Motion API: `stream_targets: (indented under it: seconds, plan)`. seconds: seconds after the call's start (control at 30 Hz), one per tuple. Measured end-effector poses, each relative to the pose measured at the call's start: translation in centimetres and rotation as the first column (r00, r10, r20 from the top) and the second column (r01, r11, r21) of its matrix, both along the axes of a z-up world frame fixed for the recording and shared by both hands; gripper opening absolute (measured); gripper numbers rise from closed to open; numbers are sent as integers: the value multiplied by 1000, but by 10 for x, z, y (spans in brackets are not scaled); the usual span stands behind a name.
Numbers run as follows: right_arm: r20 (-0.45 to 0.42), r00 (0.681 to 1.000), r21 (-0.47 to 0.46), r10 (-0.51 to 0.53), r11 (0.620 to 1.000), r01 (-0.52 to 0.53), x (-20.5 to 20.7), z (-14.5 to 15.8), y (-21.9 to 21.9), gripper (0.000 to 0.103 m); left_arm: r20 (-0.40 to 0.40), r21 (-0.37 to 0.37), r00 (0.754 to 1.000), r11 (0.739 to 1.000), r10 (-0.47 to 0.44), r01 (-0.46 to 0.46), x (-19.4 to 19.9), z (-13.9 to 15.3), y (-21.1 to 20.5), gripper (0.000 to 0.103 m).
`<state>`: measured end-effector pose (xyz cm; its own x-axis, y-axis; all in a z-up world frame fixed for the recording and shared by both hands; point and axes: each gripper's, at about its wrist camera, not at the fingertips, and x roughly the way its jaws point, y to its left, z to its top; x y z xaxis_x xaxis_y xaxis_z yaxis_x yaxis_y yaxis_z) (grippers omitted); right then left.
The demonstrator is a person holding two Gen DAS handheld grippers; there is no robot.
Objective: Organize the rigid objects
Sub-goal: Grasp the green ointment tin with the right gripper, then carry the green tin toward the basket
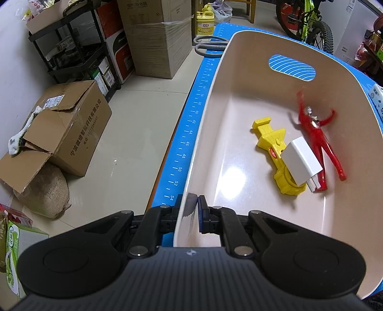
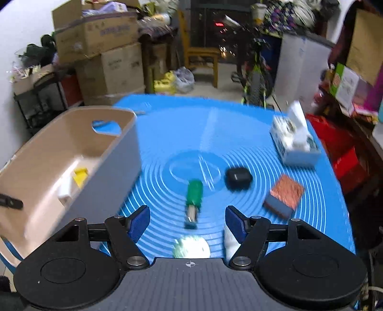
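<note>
My left gripper [image 1: 194,210] is shut on the near rim of the beige bin [image 1: 215,79]. Inside the bin lie a yellow toy [image 1: 270,141], a white block [image 1: 300,162] resting on it, and a red figure [image 1: 316,134]. My right gripper [image 2: 188,221] stands open above the blue mat [image 2: 239,129], with nothing between its fingers. Ahead of it lie a green-handled tool [image 2: 194,198], a black case [image 2: 238,178], and a copper-topped sponge block [image 2: 284,195]. A pale round object [image 2: 191,246] and a white piece [image 2: 230,241] sit close under the gripper. The bin [image 2: 71,153] is at the left.
A tissue box [image 2: 293,141] stands at the mat's far right. Grey scissors [image 1: 208,45] lie on the mat beyond the bin. Cardboard boxes [image 1: 67,129], a shelf rack [image 1: 71,47] and a bicycle [image 1: 308,21] surround the table.
</note>
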<state>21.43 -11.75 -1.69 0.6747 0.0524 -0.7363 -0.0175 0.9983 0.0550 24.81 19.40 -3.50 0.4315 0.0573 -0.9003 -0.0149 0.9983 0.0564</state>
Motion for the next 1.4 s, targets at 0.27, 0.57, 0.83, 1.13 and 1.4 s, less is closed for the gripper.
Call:
stream_targets:
  seconds: [0.27, 0.57, 0.83, 1.13, 1.4]
  plan:
    - [-56, 998, 19, -5, 1000, 6, 4, -50, -3, 75, 0, 1, 1000, 1000, 1, -1, 0, 0, -1, 13]
    - [-89, 996, 4, -19, 1000, 20, 16, -77, 4, 67, 0, 1, 1000, 1000, 1, -1, 0, 0, 0, 13]
    - [-52, 999, -24, -14, 1000, 12, 12, -71, 9, 54, 0, 1, 1000, 1000, 1, -1, 0, 0, 0, 13]
    - [93, 996, 2, -20, 1000, 20, 14, -18, 19, 54, 0, -1, 1000, 1000, 2, -2, 0, 0, 0, 13]
    - [222, 975, 22, 27, 999, -32, 24, 33, 46, 54, 0, 0, 1000, 1000, 2, -2, 0, 0, 0, 13]
